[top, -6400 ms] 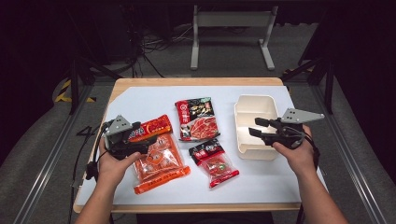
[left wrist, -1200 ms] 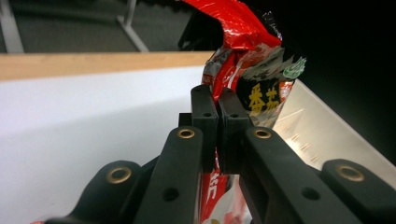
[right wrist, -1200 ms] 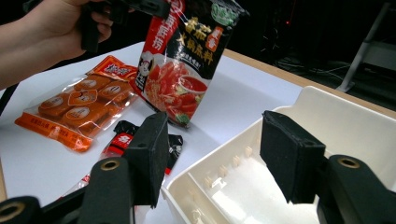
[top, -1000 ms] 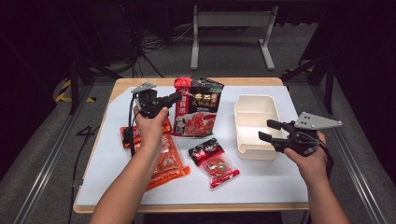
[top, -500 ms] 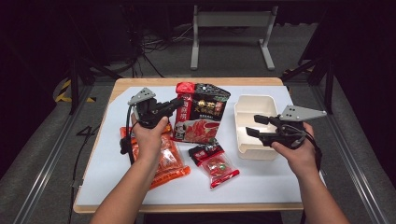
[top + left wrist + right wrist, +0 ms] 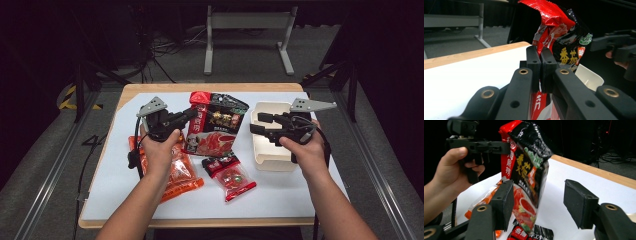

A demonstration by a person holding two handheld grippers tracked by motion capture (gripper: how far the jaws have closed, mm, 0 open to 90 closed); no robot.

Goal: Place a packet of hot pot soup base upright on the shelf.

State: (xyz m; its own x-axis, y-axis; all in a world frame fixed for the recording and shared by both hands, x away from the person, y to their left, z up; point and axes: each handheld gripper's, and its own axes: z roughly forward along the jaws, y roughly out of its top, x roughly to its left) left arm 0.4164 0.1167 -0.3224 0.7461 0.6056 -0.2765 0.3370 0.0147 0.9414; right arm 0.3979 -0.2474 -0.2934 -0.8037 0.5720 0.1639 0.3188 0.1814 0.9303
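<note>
Red-and-black, one sauce packet (image 6: 216, 127) hangs pinched in the left gripper (image 6: 187, 116). The right gripper (image 6: 260, 123) gapes wide beside one white tray (image 6: 272, 161). Two more packets lie on the counter (image 6: 115, 192).

wooden counter (image 6: 150, 92) covered by a white sheet (image 6: 280, 192); on it lie an orange packet (image 6: 177, 172), a small red-black packet (image 6: 229, 176) and a white tray (image 6: 272, 160)

My left gripper (image 6: 540, 68) is matt black plastic with brass-looking rivets, its pads pinching a glossy, crinkled foil pouch (image 6: 560, 37). My right gripper (image 6: 537, 206) carries rough, foam-like black pads. The table (image 6: 150, 89) shows pale wood at its far edge under a smooth matt white sheet (image 6: 280, 192). The tray (image 6: 272, 160) looks matt cream plastic.
</note>
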